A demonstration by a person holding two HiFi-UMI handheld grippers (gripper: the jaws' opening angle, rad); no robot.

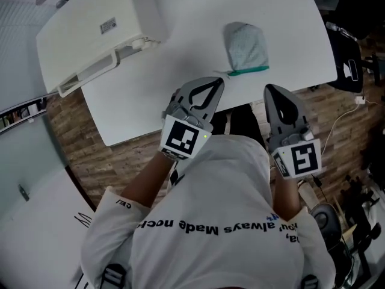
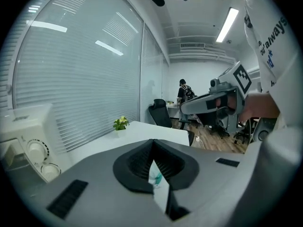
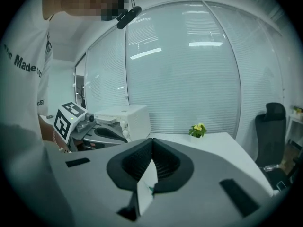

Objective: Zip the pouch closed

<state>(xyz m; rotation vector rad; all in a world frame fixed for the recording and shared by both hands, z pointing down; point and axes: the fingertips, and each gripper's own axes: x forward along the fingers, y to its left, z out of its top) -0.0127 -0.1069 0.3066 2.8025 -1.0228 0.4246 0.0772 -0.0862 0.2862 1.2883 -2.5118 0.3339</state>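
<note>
A pale green pouch (image 1: 245, 46) with a teal zipper strip (image 1: 249, 71) lies near the front edge of the white table (image 1: 180, 71). My left gripper (image 1: 216, 83) hovers at the table's front edge, just left of and below the pouch, jaws shut on nothing. Off the table's edge, lower right of the pouch, my right gripper (image 1: 271, 90) is also shut and empty. In the left gripper view, a bit of the pouch (image 2: 155, 178) shows through the gap behind the meeting tips of the left gripper (image 2: 152, 141). The right gripper (image 3: 151, 140) shows a similar gap.
A white countertop oven (image 1: 96, 32) stands on the table's far left. A small potted plant (image 2: 121, 122) sits at the far end. Beyond the table are an office chair (image 2: 158, 110), a standing person (image 2: 183, 90), wooden floor (image 1: 120, 155) and cables (image 1: 349, 110) at the right.
</note>
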